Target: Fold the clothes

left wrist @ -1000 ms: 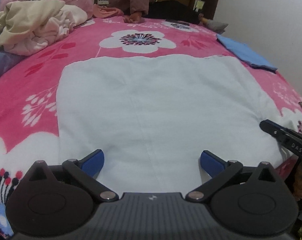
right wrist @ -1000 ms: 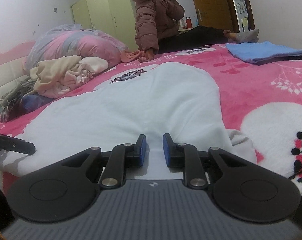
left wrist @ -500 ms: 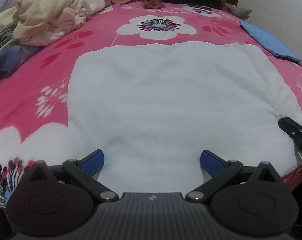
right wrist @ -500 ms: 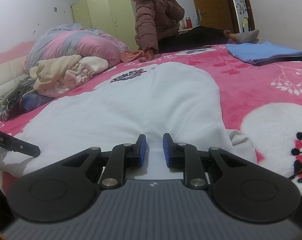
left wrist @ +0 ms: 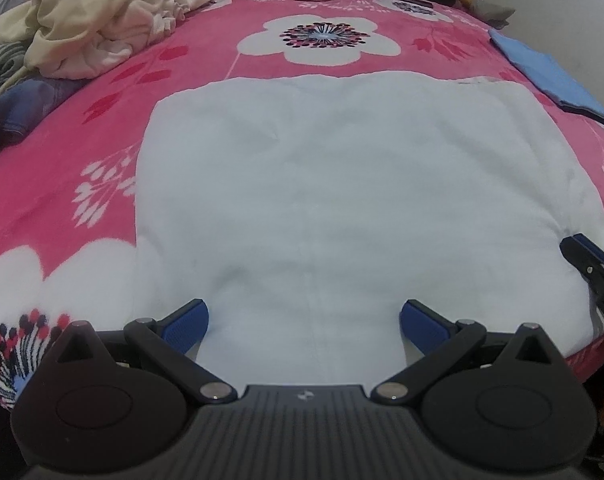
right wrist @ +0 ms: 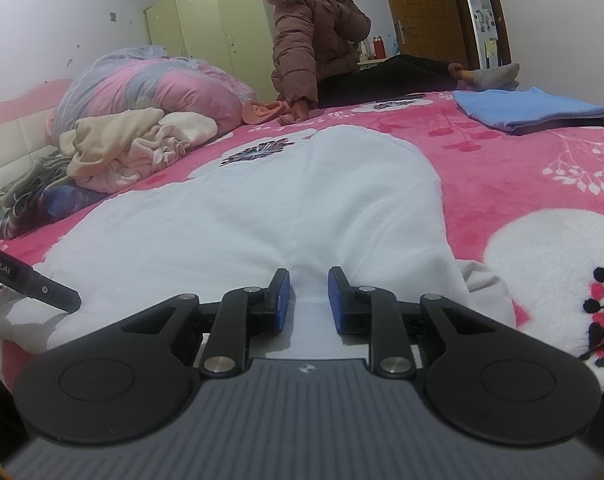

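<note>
Pink flowered blanket (left wrist: 205, 80) covers the bed, and a white garment (left wrist: 342, 184) lies spread flat on it near the front edge; the left tool (left wrist: 304, 320) hangs over its near hem, released wide; the right tool (right wrist: 304, 298) has just eased apart slightly, white cloth between its pads (right wrist: 282, 300), unpinched; a folded blue cloth (right wrist: 530, 110) lies well apart; crumpled clothes (right wrist: 133, 144) sit beside a seated person (right wrist: 318, 40).
</note>
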Available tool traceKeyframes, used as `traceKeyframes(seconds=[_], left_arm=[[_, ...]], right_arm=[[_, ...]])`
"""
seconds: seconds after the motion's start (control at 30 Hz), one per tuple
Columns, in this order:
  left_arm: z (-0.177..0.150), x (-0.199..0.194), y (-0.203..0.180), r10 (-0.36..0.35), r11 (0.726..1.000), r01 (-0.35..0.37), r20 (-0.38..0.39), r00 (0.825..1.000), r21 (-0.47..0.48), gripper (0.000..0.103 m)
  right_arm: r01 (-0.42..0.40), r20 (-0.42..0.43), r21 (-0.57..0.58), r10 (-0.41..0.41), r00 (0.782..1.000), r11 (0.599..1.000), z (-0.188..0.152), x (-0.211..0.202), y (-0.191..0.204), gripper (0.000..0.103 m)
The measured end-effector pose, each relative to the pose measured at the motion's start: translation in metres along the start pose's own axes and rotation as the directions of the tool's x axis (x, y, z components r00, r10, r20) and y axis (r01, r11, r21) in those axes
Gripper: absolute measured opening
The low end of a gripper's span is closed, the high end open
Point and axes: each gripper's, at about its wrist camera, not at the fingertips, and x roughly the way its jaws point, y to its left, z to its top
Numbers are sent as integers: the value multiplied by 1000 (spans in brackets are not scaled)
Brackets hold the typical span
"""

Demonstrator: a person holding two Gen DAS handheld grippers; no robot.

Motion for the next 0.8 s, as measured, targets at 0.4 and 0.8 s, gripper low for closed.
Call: traceKeyframes(seconds=[0.4,0.8], left_arm=[[2,3,-1,5,1000,-5,-6,1000,-10,103],[0,3,1,-8,999,9,32,999,-46,103]], right_arm=[[0,1,-5,0,1000,1000,0,1,0,21],[-1,1,-5,1,1000,1000,0,1,-1,21]])
